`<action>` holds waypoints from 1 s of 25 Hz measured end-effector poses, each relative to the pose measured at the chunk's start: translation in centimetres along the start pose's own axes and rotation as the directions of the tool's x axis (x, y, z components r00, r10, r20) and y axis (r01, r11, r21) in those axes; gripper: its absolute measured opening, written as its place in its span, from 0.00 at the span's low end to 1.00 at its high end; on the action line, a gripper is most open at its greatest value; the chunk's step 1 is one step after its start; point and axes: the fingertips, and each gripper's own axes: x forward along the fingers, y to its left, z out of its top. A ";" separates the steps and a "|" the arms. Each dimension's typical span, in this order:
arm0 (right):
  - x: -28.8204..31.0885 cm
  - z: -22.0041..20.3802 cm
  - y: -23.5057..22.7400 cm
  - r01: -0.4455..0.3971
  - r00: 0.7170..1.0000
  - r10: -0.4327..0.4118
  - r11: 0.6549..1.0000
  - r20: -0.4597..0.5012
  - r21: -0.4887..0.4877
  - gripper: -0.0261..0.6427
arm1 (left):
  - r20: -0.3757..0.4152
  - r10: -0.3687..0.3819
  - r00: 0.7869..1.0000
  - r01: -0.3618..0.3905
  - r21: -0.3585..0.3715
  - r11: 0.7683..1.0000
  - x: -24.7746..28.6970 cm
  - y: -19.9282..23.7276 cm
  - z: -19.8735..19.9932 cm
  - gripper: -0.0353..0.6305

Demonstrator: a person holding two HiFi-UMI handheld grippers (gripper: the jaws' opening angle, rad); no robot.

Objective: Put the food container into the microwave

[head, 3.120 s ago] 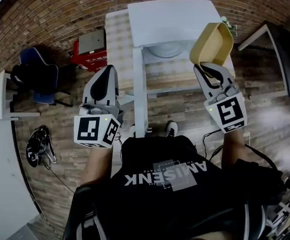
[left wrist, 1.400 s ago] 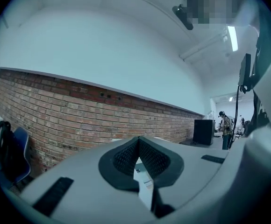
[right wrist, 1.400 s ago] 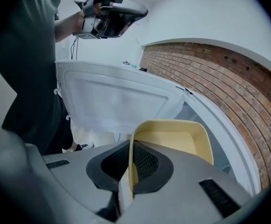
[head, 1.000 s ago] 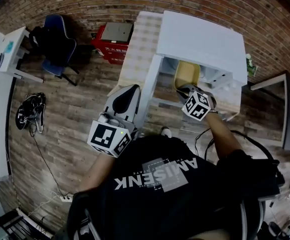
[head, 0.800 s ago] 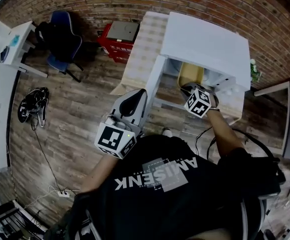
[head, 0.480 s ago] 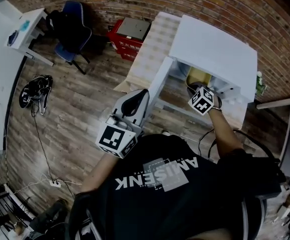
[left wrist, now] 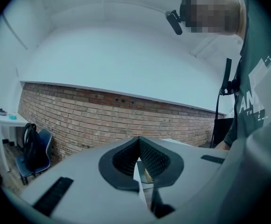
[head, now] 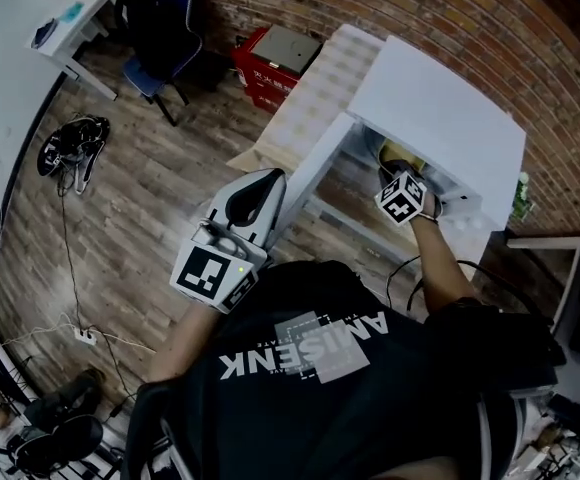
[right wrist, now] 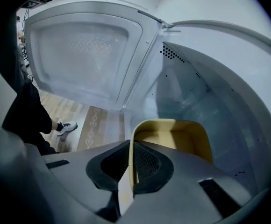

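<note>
Right gripper (right wrist: 131,148): jaws closed on the near rim of the yellow food container (right wrist: 173,136), which is within the microwave (right wrist: 210,97), whose door (right wrist: 84,50) stands open; the container appears empty. Left gripper (left wrist: 138,143): jaws together, nothing between them. Only the head view shows the microwave standing on the bench (head: 315,88), its white top hiding most of the container.

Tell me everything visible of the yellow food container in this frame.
The pale yellow, plastic-looking food container is an open, lidless, empty tub with rounded corners. It is inside the white microwave, whose door is swung open. The right gripper is shut on its near wall; whether its base rests on the cavity floor is unclear.
</note>
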 end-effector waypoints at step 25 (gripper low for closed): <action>3.5 -2.1 -3.2 0.152 0.987 -0.156 0.984 -0.039 -0.091 0.11 | 0.004 0.093 0.996 -0.093 0.036 0.995 0.3 -0.7 0.7 0.07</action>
